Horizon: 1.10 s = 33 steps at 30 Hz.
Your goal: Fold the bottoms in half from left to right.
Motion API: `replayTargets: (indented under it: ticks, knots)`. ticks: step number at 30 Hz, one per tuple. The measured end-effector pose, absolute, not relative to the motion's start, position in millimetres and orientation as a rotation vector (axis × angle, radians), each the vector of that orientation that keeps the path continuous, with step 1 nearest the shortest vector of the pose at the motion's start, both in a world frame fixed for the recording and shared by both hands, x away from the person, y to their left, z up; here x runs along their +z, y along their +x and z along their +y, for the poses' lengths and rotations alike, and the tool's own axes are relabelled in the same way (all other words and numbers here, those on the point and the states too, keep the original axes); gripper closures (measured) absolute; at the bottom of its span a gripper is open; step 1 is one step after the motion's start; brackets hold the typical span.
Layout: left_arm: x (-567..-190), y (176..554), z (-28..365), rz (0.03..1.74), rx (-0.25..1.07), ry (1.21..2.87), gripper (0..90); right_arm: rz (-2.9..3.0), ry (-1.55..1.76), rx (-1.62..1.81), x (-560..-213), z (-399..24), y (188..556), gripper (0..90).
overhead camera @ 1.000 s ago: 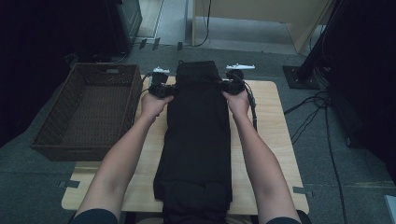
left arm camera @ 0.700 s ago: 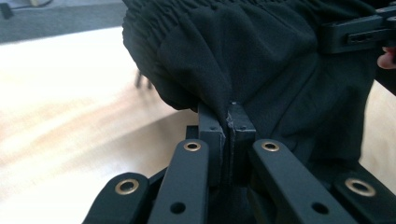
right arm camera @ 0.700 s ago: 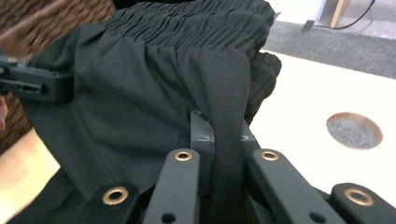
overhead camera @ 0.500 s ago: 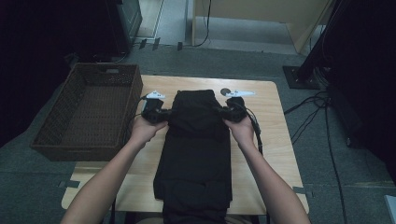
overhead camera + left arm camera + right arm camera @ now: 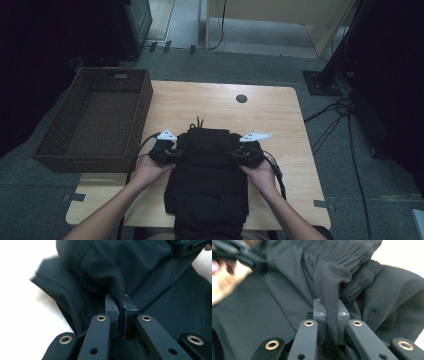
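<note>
Now both grippers are pinching the black garment (image 5: 207, 175): left gripper (image 5: 170, 156) and right gripper (image 5: 239, 156) flanking its folded top edge. Its long axis is running toward the table's (image 5: 280, 115) near edge.

The high view is dim, its edges falling into black. Both gripper views blow the worktop (image 5: 22, 315) out white. Beyond the fingers (image 5: 319, 310), the cloth (image 5: 287, 272) blurs.

Both grippers, left (image 5: 172, 154) and right (image 5: 239, 154), are gripping a folded black cloth garment (image 5: 207, 185) lying at the light wooden surface's (image 5: 210, 102) near edge.
</note>
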<state>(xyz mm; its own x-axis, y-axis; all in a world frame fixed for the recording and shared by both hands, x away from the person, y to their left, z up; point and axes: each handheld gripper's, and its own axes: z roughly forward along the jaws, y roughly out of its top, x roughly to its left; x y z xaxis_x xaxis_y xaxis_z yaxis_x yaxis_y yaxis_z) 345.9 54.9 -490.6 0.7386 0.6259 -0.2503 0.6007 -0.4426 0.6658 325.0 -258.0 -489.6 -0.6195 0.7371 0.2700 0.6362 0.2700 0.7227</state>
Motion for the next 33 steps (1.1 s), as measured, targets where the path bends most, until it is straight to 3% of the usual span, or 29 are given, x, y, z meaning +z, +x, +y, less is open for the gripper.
replayTargets:
  ticks: [12, 23, 29, 33]
  knots:
    - [-502, 361, 44, 0.952, 0.080, 2.189, 85.8, 2.432, 1.339, 1.236, -512, -263, 327, 84.1]
    - [-502, 455, 20, 1.123, 0.205, 2.121, 84.8, 2.290, 1.372, 1.179, -513, -264, 415, 83.2]
    - [-502, 483, 9, 1.168, 0.309, 2.123, 84.6, 2.232, 1.377, 1.078, -511, -254, 455, 82.3]
    - [-501, 488, 11, 1.214, 0.286, 2.074, 84.8, 2.191, 1.435, 1.090, -511, -252, 464, 82.4]
